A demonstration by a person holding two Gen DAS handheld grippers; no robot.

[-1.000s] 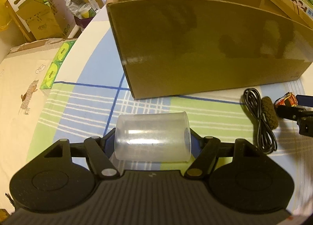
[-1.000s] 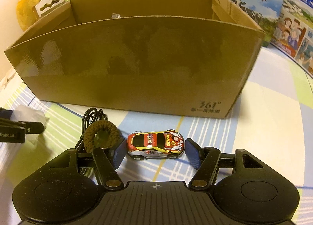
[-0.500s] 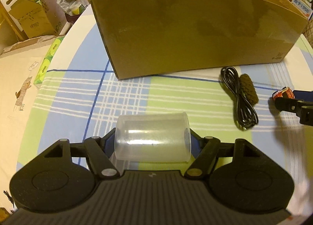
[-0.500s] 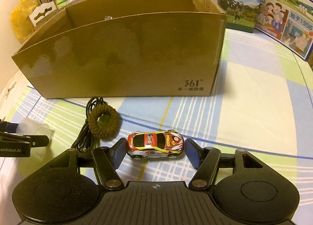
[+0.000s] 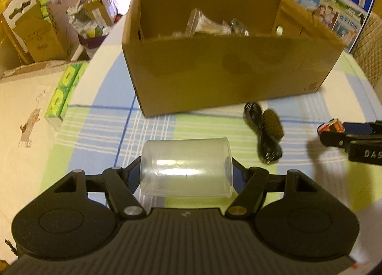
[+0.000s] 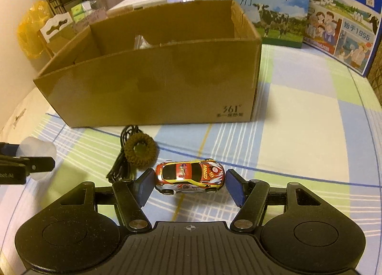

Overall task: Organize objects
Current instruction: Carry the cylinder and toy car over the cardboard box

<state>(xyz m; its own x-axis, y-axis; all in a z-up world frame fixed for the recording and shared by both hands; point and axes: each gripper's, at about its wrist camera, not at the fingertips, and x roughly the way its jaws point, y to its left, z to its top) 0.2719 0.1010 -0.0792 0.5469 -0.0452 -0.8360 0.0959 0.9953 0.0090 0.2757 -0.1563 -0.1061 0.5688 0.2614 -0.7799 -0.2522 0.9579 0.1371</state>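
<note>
My left gripper [image 5: 186, 167] is shut on a clear plastic cup [image 5: 186, 179], held sideways above the checked tablecloth. My right gripper [image 6: 189, 179] is shut on a small red and yellow toy car [image 6: 189, 174], also off the cloth. Ahead of both stands an open cardboard box [image 5: 226, 72] [image 6: 152, 84] with clear plastic packets [image 5: 210, 24] inside. Between the box and the grippers lie a black coiled cable [image 5: 260, 131] and a brown hair tie [image 6: 140, 147]. The left wrist view catches the right gripper [image 5: 334, 131] at its right edge; the right wrist view shows the cup [image 6: 38, 148] at far left.
Two milk cartons [image 6: 250, 5] [image 6: 346, 19] stand behind and right of the box. A green tissue pack [image 5: 61, 96] lies at the table's left edge, with boxes and bags [image 5: 35, 31] beyond it. Bare tablecloth [image 6: 310, 119] stretches right of the box.
Both grippers have risen and drawn back from the box with the cup and the car still held. The box's inside now shows from above.
</note>
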